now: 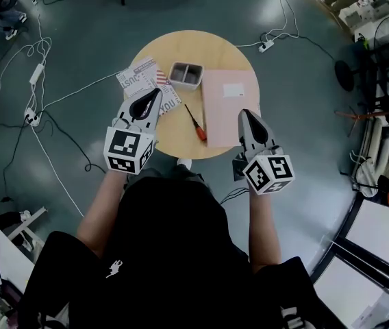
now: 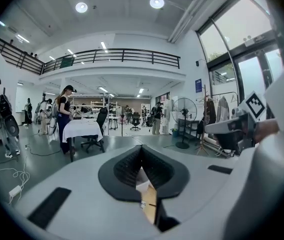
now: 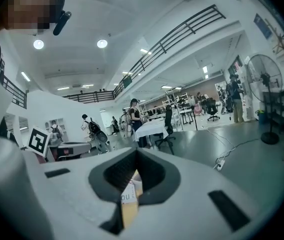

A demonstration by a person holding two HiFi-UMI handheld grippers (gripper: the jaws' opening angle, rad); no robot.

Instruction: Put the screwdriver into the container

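Observation:
A screwdriver (image 1: 196, 123) with a red handle and a dark shaft lies on the round wooden table (image 1: 181, 142), its handle toward me. The grey container (image 1: 185, 75), with two compartments, stands at the table's far side and looks empty. My left gripper (image 1: 155, 92) hovers over the table's left part, left of the screwdriver, with jaws shut and nothing in them. My right gripper (image 1: 245, 114) hangs over the right edge, also shut and empty. In both gripper views the jaws (image 2: 142, 154) (image 3: 135, 156) point out across the room, and only a sliver of table shows through the slit.
A pink sheet (image 1: 227, 105) covers the table's right half, beside the screwdriver. A printed paper (image 1: 143, 79) lies at the left, under the left gripper. Cables and a power strip (image 1: 267, 45) run over the floor around the table. People and desks stand far off in the hall.

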